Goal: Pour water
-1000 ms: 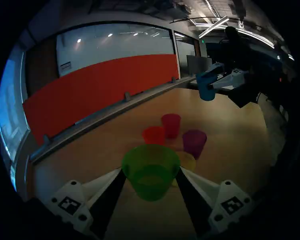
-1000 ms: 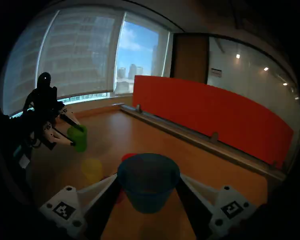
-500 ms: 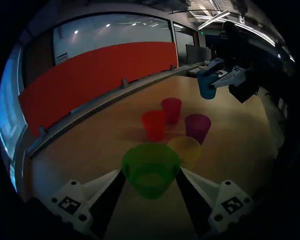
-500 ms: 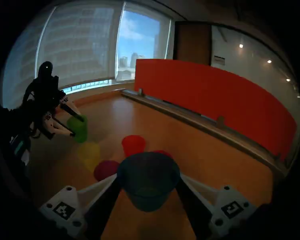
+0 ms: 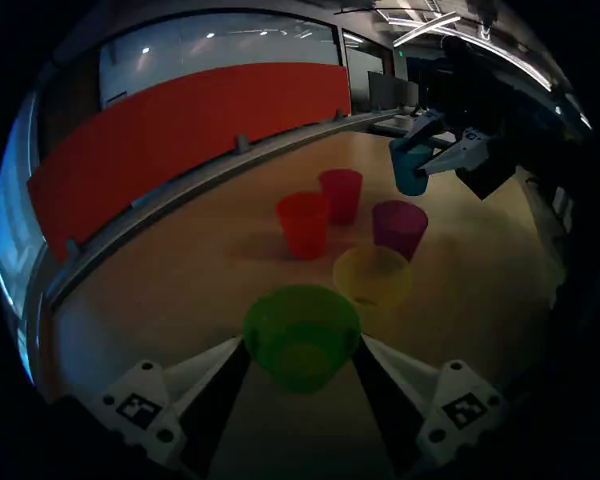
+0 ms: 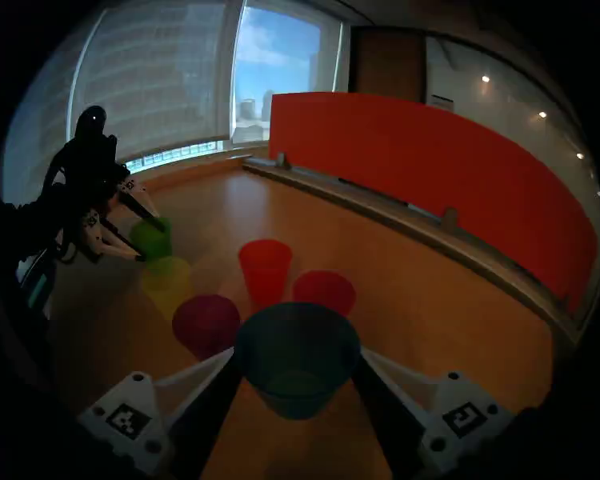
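My left gripper is shut on a green cup, held upright above the wooden table. My right gripper is shut on a blue cup, also upright. In the left gripper view the blue cup hangs at the far right in the other gripper. In the right gripper view the green cup shows at the left. On the table stand an orange cup, a red cup, a purple cup and a yellow cup.
A long red panel with a grey rail runs along the table's far edge. A person in dark clothing holds the left gripper at the left of the right gripper view. Windows lie behind.
Both grippers have tilted downward and lowered with their cups, bringing the standing cups on the table fully into view. Both cups stay gripped.
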Motion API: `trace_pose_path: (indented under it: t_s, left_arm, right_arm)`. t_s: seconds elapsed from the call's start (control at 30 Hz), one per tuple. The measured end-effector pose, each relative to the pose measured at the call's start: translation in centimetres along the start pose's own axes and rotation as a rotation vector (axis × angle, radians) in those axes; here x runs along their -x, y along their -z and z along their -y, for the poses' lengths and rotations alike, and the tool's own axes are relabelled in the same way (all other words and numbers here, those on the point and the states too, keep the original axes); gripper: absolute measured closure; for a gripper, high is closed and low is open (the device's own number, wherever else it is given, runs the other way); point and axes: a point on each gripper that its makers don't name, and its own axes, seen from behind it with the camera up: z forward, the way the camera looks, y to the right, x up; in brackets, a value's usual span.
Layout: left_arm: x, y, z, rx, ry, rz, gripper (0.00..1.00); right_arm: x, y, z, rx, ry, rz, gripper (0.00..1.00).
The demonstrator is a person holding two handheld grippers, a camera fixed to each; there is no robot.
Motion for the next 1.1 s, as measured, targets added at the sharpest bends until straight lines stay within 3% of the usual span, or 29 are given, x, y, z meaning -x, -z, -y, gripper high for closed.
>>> trace_pose_path:
  t_s: [0.5,1.1]
  left_arm:
    - [1.4,-1.4,-0.2,0.02,0.031,0.014,0.15]
    - [2.0,-1.2,-0.2,0.051,0.089,-0.004,0.15]
  right_arm:
    - [1.1,-0.9,0.5,-0.011,-0.003,0.022,0.09]
    - [2.6,-2.0,1.1,-0.013,-0.007,0.056,0.09]
